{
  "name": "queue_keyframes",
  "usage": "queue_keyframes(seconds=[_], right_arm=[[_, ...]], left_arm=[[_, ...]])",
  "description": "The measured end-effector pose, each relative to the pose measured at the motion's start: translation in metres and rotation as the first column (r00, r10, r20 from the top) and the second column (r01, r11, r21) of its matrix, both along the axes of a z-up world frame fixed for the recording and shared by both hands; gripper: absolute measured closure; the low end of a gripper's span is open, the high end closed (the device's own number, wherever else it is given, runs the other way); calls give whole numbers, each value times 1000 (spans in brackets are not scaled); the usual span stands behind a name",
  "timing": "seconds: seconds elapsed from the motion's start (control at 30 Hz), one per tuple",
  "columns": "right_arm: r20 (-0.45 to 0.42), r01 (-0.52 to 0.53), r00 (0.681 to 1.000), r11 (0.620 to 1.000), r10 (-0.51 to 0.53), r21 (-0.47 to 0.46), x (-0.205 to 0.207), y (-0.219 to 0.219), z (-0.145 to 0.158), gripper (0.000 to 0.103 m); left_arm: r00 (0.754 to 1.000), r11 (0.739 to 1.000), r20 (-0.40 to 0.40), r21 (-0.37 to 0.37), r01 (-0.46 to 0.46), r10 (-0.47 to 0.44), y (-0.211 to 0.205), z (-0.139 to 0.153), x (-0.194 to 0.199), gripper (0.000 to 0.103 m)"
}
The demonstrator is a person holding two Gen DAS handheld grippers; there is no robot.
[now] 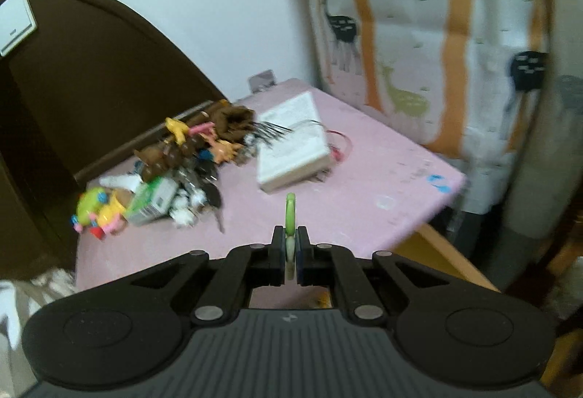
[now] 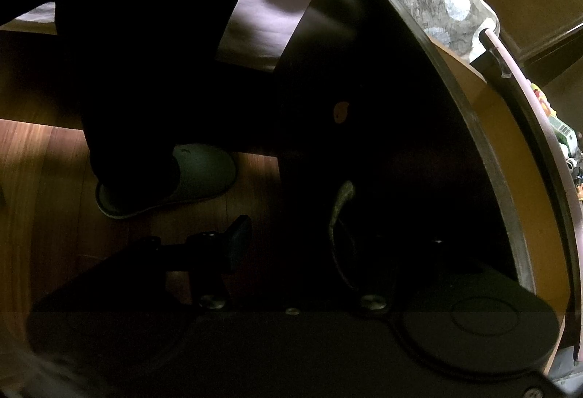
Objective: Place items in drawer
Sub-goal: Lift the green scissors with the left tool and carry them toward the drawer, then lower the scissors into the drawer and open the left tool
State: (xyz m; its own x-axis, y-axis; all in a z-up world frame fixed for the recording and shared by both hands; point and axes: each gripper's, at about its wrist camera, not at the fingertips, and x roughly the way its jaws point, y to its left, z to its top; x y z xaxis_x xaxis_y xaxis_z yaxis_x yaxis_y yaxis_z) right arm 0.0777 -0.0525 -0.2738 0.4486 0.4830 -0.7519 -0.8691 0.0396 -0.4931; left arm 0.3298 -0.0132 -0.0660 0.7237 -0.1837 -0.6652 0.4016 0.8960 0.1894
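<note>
My left gripper [image 1: 290,245] is shut on a thin green and white ring-shaped item [image 1: 290,215], held edge-on above the pink table [image 1: 364,201]. A heap of small toys and trinkets [image 1: 171,164] lies on the table's left part, ahead and left of the gripper. In the right wrist view my right gripper [image 2: 295,234] is open at a dark drawer front [image 2: 364,106], by its metal handle [image 2: 340,208]. Its left finger [image 2: 238,241] shows; the right finger is lost in the dark. The drawer stands pulled out, with its light wood inside [image 2: 510,157] showing.
A white box with wires [image 1: 295,143] lies on the table behind the held item. A dark brown headboard [image 1: 91,77] stands at left, a deer-print curtain [image 1: 419,33] at right. In the right wrist view a slippered foot [image 2: 171,179] stands on the wood floor.
</note>
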Motion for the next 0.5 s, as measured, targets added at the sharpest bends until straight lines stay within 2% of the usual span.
queue_keyframes(seconds=[0.1, 0.23, 0.37, 0.5], right_arm=[[2, 1, 1000, 1000, -1, -1, 0, 0, 0, 53], [3, 0, 1000, 1000, 0, -1, 0, 0, -1, 53], [5, 0, 1000, 1000, 0, -1, 0, 0, -1, 53], [6, -1, 1000, 1000, 1, -1, -1, 0, -1, 53]], left_arm=[[999, 1000, -38, -17, 19, -20, -3, -7, -20, 99], [991, 999, -127, -33, 39, -43, -9, -36, -38, 99], [973, 998, -227, -35, 43, -50, -15, -78, -41, 99], [944, 997, -321, -52, 65, -79, -24, -115, -34, 98]])
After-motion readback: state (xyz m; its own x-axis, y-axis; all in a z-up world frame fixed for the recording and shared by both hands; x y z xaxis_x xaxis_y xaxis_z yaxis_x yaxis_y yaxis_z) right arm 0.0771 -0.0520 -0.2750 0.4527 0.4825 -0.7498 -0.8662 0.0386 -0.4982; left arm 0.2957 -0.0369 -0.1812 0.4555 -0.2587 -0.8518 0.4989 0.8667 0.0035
